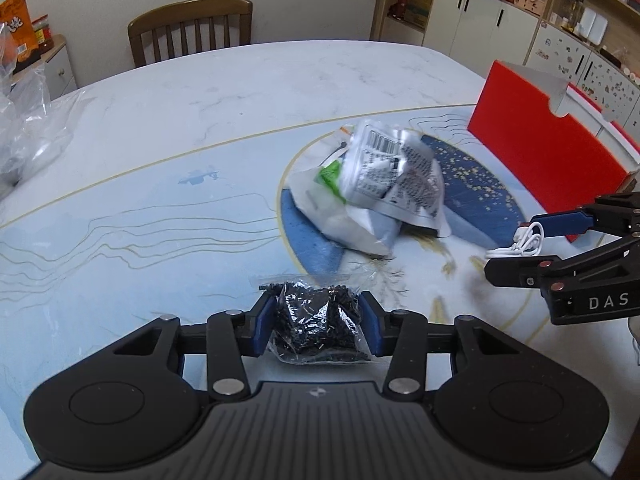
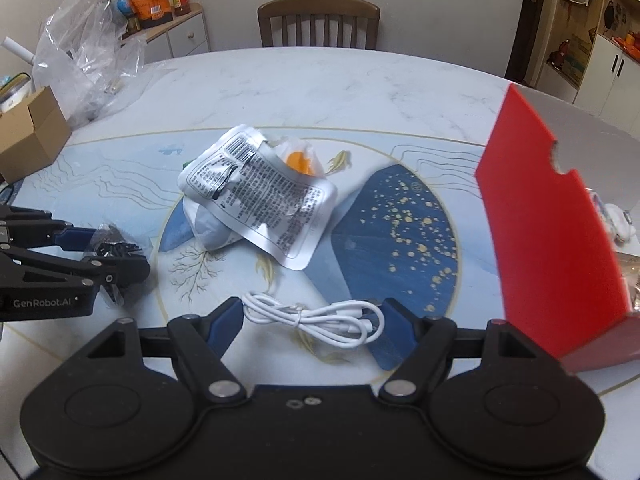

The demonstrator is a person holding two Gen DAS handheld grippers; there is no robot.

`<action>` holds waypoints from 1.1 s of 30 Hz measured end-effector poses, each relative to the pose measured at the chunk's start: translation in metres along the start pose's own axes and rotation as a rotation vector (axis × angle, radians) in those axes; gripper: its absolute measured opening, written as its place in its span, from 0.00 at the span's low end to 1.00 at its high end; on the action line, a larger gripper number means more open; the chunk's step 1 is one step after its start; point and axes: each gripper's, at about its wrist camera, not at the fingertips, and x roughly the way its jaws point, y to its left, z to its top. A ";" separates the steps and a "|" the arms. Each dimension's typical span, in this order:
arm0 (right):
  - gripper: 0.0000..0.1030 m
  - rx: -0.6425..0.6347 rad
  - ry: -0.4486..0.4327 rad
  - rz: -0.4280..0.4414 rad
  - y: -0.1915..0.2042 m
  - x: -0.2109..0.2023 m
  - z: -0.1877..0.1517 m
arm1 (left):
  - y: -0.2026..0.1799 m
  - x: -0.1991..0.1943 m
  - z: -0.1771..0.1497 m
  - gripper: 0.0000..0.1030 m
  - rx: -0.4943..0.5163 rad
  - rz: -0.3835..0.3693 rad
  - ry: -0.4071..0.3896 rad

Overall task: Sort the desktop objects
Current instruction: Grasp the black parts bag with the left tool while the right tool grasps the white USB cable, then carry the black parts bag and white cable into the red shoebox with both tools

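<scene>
My left gripper is shut on a clear bag of small black parts, low over the table; it also shows in the right wrist view. My right gripper is open, its fingers on either side of a coiled white cable that lies on the table. The cable also shows in the left wrist view. A pile of silver and white snack pouches lies in the table's middle, also in the left wrist view.
A red box stands at the right with things behind it. A cardboard box and crumpled clear plastic bags sit at the far left. A wooden chair stands behind the marble table.
</scene>
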 end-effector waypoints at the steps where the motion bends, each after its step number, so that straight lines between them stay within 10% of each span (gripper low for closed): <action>1: 0.73 0.004 -0.003 0.003 -0.003 -0.004 0.000 | -0.003 -0.003 0.001 0.42 -0.002 -0.001 -0.003; 33: 0.73 0.135 -0.179 0.047 -0.160 -0.126 0.020 | -0.161 -0.051 0.077 0.42 0.042 -0.062 -0.113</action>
